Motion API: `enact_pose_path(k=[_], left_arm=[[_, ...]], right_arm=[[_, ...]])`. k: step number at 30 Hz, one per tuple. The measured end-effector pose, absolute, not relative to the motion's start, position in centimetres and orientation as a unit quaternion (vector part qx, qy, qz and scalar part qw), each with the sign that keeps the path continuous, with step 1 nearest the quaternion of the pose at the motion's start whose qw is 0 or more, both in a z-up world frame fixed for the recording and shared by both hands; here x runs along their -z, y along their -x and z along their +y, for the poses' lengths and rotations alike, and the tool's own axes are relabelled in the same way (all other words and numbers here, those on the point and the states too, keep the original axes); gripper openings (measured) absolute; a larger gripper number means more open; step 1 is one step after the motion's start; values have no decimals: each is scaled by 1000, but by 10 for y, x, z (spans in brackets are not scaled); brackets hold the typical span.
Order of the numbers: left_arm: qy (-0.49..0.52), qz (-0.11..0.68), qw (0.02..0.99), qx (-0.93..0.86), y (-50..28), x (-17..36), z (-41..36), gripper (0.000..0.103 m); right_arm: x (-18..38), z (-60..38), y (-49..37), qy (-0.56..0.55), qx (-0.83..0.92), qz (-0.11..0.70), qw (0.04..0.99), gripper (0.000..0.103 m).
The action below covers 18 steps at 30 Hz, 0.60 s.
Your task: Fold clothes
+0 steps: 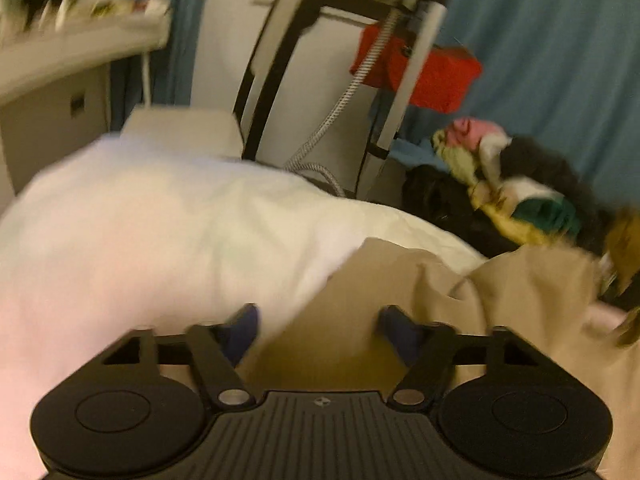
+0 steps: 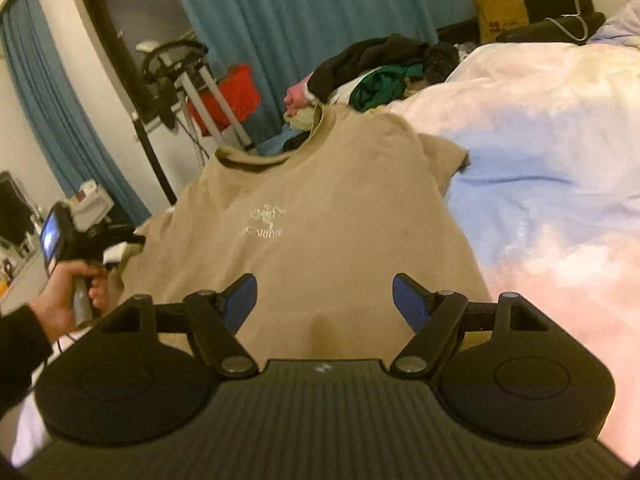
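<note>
While the white duvet [image 2: 552, 152] fills the space to the right of the right gripper [image 2: 324, 300] and runs far ahead of it, the tan T-shirt [image 2: 320, 200] lies spread on that duvet straight in front of the jaws, collar at the far end, pale chest print facing up. A pile of dark, green and pink clothes [image 2: 380, 68] sits beyond the collar, well ahead of the gripper. Blue curtains [image 2: 300, 12] hang behind that. The right gripper's jaws stand wide apart above the shirt's near hem, gripping nothing. Off to its left, a hand [image 2: 76, 292] holds the left gripper [image 1: 318, 328] at the shirt's edge; the blurred left wrist view shows its blue fingers [image 1: 244, 330] partly spread over tan cloth, none visibly pinched.
</note>
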<state>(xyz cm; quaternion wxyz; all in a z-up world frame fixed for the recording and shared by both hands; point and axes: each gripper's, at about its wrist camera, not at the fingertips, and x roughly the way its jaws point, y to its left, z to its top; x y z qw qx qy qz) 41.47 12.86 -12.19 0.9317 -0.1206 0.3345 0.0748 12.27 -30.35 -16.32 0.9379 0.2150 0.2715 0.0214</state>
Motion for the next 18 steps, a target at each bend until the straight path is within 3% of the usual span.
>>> enact_pose_path(k=[1,3,5,12,16,18], left_arm=[[109,331,935,-72,-419,123,125,41],[101,330,936,-63,-424,121,117,13],[82,316,943,-63,-425,113,107,7],[-41,266,953,-141,-445,67,88,7],[-52,297,939,-168,-460,86,89,8],[-6,310,936,-166,-453,96,95,18]], right_arm=[[166,-302,-126,-209,-20,276,938,76],[171,-301,-133,-202,-18,282,938,76],[174,-303,-137,-204,-20,283,937,76],[169,-308,-131,-187,-3,263,947,76],[162,-311,-125,-172,3,254,952,76],[158,-309,-123,-162,4,245,956,76]])
